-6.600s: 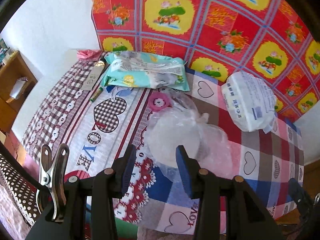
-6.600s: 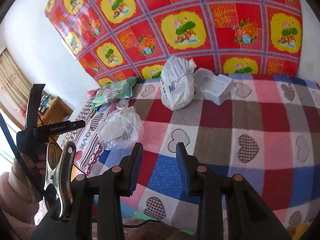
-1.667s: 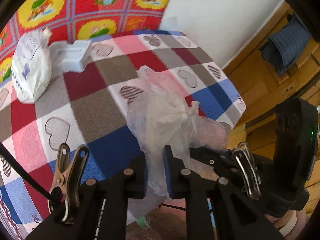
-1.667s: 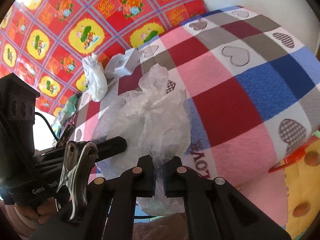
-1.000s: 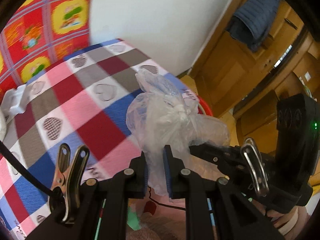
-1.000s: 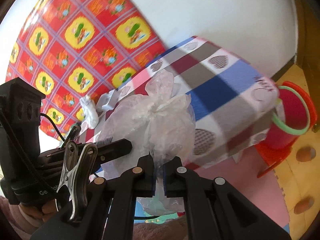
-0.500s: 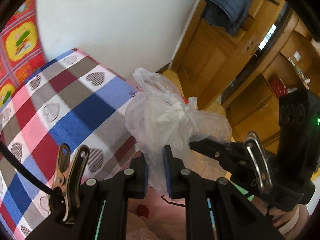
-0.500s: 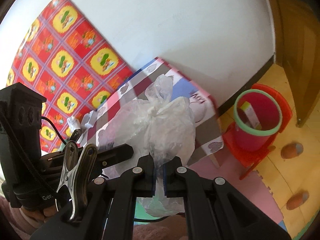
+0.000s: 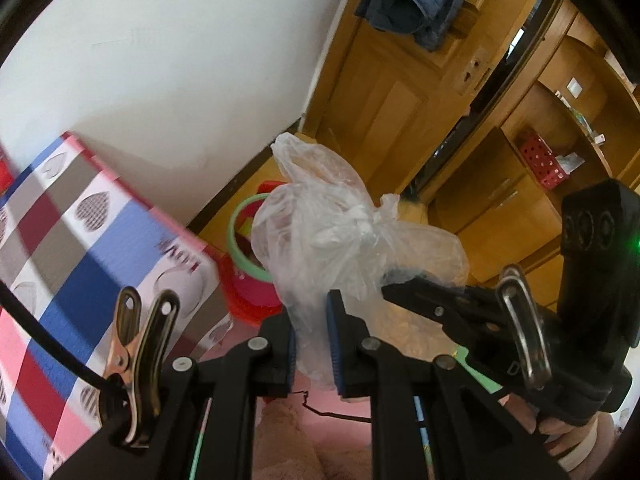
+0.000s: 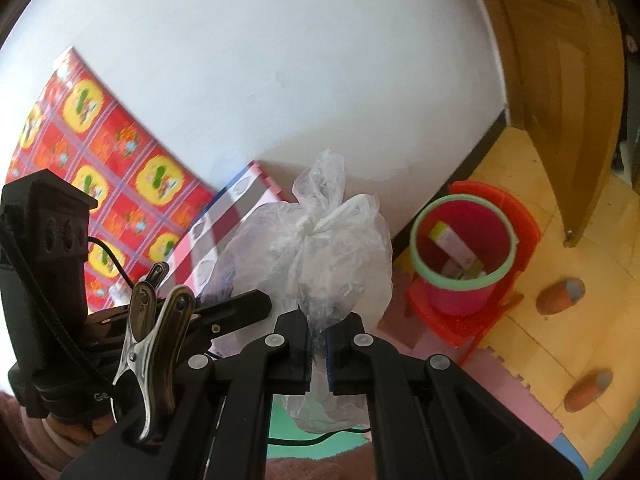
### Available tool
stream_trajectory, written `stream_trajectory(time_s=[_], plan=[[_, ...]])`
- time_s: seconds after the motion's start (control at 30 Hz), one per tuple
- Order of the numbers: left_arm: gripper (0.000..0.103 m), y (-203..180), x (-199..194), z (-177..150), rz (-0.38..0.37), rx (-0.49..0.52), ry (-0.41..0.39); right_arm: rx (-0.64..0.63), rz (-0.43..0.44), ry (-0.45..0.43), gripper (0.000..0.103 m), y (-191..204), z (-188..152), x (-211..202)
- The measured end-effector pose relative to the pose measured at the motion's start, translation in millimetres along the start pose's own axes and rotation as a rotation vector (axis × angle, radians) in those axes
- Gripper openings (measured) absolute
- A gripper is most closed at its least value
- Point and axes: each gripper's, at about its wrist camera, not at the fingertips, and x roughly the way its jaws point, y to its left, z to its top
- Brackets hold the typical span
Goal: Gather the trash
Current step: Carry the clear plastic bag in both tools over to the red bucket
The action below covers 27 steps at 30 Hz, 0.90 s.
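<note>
Clearly mid-carry: the left claw and right claw both pinch the knotted plastic bag, held at frame centre. Next, it must travel over the red bin, right of centre, before either lets go.

bin: half hidden behind bag | bin contents: perhaps cartons, too small | bedspread: blurred
</note>
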Motion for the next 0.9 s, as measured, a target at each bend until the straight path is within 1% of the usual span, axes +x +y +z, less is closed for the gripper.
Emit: stream_trajectory(time_s=[0.1, 0.27, 0.37, 0.57, 0.73, 0.83, 0.9], plan=[[0.014, -4.0, 19.5, 19.3, -0.015, -0.008, 0.003, 0.018, -0.011, 0.01, 0.006, -18.3, 14.8, 3.9], [0.014, -8.2, 45.3, 42.0, -0.01, -0.013, 0.022, 0.002, -0.031, 0.015, 0.006, -41.6, 39.5, 11.7], [0.014, -8.6, 58.4, 55.7, 0.012, -0.005, 0.024, 0.007, -0.024, 0.02, 0.006, -53.0, 51.8, 19.9], [0.014, -4.6, 78.6, 73.5, 0.038, -0.032, 0.05, 0.008, -0.014, 0.048, 0.006, -71.7, 71.5, 38.9], [0.014, 0.3, 98.8, 86.6, 0.068, -0.079, 0.076, -0.01, 0.007, 0.077, 0.006, -83.3, 84.9, 54.0], [0.014, 1.3, 110.0, 93.8, 0.078, -0.12, 0.089, -0.031, 0.023, 0.111, 0.006, -91.1, 93.9, 66.0], [0.014, 0.6, 118.0, 98.5, 0.096, -0.125, 0.093, -0.041, 0.036, 0.129, 0.006, -96.1, 100.0, 72.4]])
